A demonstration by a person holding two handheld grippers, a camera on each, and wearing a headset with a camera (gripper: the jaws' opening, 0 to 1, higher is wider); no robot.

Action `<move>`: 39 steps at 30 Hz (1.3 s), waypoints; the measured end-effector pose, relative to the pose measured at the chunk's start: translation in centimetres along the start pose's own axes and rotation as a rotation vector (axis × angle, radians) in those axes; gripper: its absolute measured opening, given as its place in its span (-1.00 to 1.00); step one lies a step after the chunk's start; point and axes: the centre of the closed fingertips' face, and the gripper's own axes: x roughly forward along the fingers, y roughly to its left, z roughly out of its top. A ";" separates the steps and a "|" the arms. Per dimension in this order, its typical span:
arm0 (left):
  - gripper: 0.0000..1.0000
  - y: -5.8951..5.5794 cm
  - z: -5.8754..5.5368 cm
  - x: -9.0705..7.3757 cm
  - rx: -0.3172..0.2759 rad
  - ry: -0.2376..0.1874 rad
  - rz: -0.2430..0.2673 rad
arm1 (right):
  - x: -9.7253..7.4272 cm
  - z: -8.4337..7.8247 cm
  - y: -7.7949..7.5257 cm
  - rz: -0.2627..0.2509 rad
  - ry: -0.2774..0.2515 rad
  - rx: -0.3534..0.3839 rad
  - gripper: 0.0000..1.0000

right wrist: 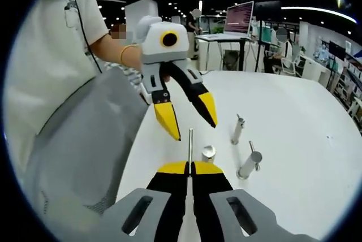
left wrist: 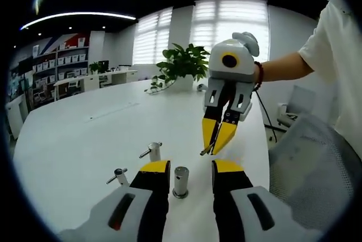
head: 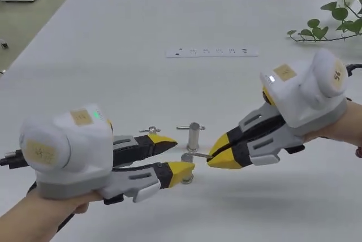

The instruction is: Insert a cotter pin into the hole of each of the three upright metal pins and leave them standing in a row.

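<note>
1. Presently, right gripper: jaws pressed together, pinching the cotter pin by its near end. In the right gripper view the cotter pin's shaft runs straight out toward 12 o'clock from the closed yellow tips.
2. Cotter pin, long axis: level with the table in the head view, on the 3-to-9 line, free end pointing to 9 o'clock.
3. Bare metal pin: upright, no cotter pin through it. In the head view it stands just beyond the cotter pin's free end, at 9 o'clock from the right claw. In the right gripper view it sits at about 1 o'clock from the claw, slightly off the shaft's line. Its hole is too small to make out.
4. Left gripper: jaws spread, one on each side of the bare metal pin. The left gripper view shows a gap on both sides, so nothing is gripped. Judged the nearer claw to the pin and placed to steady it.
5. Judgement: the coming move turns on bringing the level shaft onto the hole's line across the upright pin.
6. Two finished pins: upright, each with a cotter pin crosswise, at 11 and 10 o'clock from the right claw in the head view.
</note>
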 end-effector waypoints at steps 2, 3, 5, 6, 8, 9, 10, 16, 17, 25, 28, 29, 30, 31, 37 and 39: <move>-0.44 0.3 -0.2 0.2 -0.008 0.005 0.019 | 0.0 -0.4 -0.3 -0.010 0.015 -0.006 -0.94; -0.44 0.4 -0.4 0.4 -0.013 0.007 0.027 | -0.1 -0.7 -0.5 -0.018 0.027 -0.011 -0.94; -0.45 0.6 -0.7 0.7 -0.009 0.018 0.039 | -0.1 -1.1 -0.8 -0.025 0.041 -0.015 -0.94; -0.45 0.6 -0.9 0.8 -0.010 0.026 0.042 | -0.1 -1.3 -0.9 -0.030 0.049 -0.022 -0.94; -0.46 0.5 -1.1 1.1 -0.001 0.037 0.042 | -0.1 -1.7 -1.1 -0.035 0.070 -0.033 -0.94; -0.46 0.5 -1.3 1.3 0.002 0.045 0.044 | -0.1 -1.9 -1.2 -0.038 0.077 -0.036 -0.94; -0.47 0.5 -1.5 1.5 0.005 0.054 0.046 | -0.1 -2.1 -1.4 -0.040 0.088 -0.038 -0.94; -0.51 1.0 -2.3 2.0 0.011 0.084 0.064 | 0.1 -3.2 -2.2 -0.054 0.127 -0.049 -0.94; -0.52 1.1 -2.4 2.1 0.011 0.089 0.067 | 0.1 -3.3 -2.2 -0.053 0.131 -0.050 -0.94; -0.64 1.4 -3.0 2.5 0.012 0.111 0.077 | 0.6 -3.9 -2.4 -0.047 0.166 -0.071 -0.94; -0.66 1.3 -3.2 2.7 0.013 0.118 0.073 | 0.9 -4.1 -2.4 -0.045 0.175 -0.076 -0.94; -0.66 1.3 -3.3 2.7 0.014 0.120 0.072 | 0.9 -4.2 -2.5 -0.043 0.180 -0.078 -0.94; -0.67 1.2 -3.3 2.8 0.016 0.124 0.070 | 1.0 -4.3 -2.5 -0.041 0.183 -0.079 -0.94; -0.68 1.2 -3.4 2.8 0.018 0.126 0.070 | 1.0 -4.3 -2.5 -0.041 0.185 -0.082 -0.94; -0.72 1.2 -3.7 2.9 0.031 0.137 0.072 | 1.4 -4.4 -2.8 -0.031 0.191 -0.091 -0.94; -0.74 1.2 -3.7 3.0 0.031 0.136 0.073 | 1.6 -4.4 -2.8 -0.026 0.193 -0.094 -0.94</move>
